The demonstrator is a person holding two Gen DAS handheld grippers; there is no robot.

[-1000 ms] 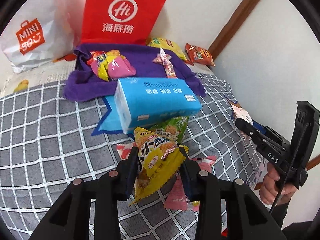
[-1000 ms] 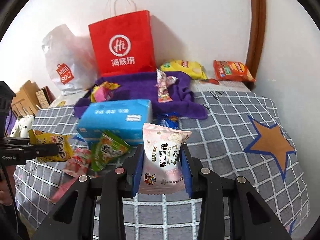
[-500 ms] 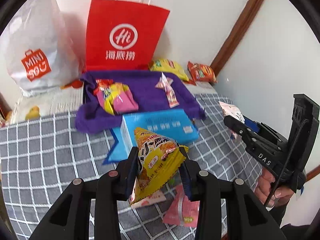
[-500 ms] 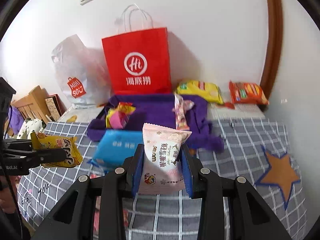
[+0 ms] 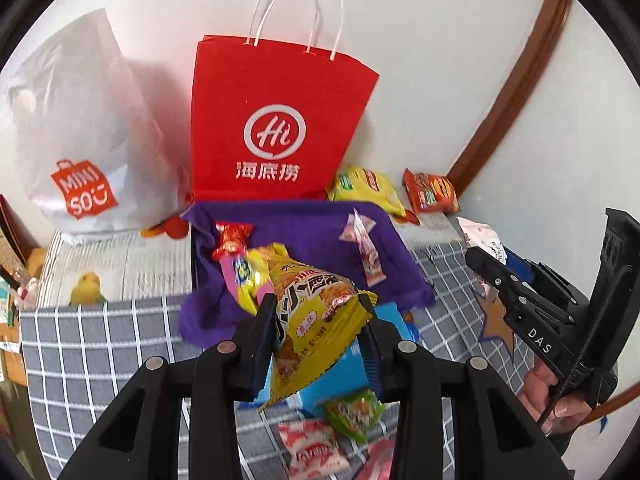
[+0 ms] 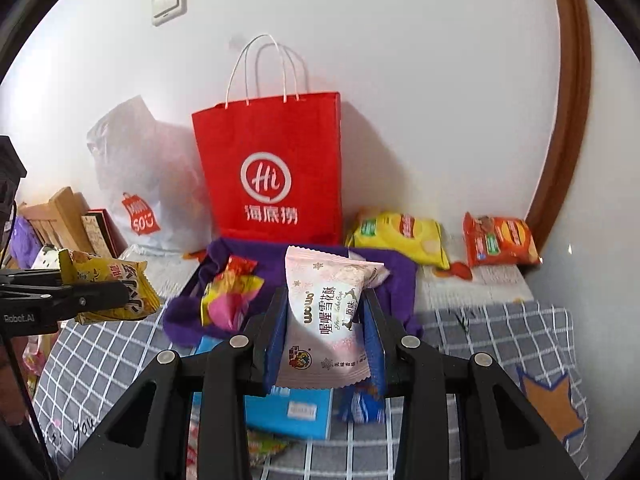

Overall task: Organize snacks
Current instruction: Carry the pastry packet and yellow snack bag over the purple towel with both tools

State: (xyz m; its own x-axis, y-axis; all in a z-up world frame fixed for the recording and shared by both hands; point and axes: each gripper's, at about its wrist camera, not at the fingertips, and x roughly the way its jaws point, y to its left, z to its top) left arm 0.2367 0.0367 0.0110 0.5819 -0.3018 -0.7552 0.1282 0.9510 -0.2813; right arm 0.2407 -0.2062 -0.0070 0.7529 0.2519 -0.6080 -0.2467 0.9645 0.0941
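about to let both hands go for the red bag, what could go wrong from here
1. The yellow snack packet is pinched off-centre in the left gripper and hangs tilted; it might slip out on the way.
2. The red paper bag stands upright and unsupported in front, so a nudge could tip it.
3. The right gripper holds the pink snack packet close beside the left one; both heading for one narrow bag mouth could collide.

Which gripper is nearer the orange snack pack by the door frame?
Right. The right gripper, shut on its pink packet, is nearer the orange snack pack; the left gripper, holding the yellow packet, sits further left.
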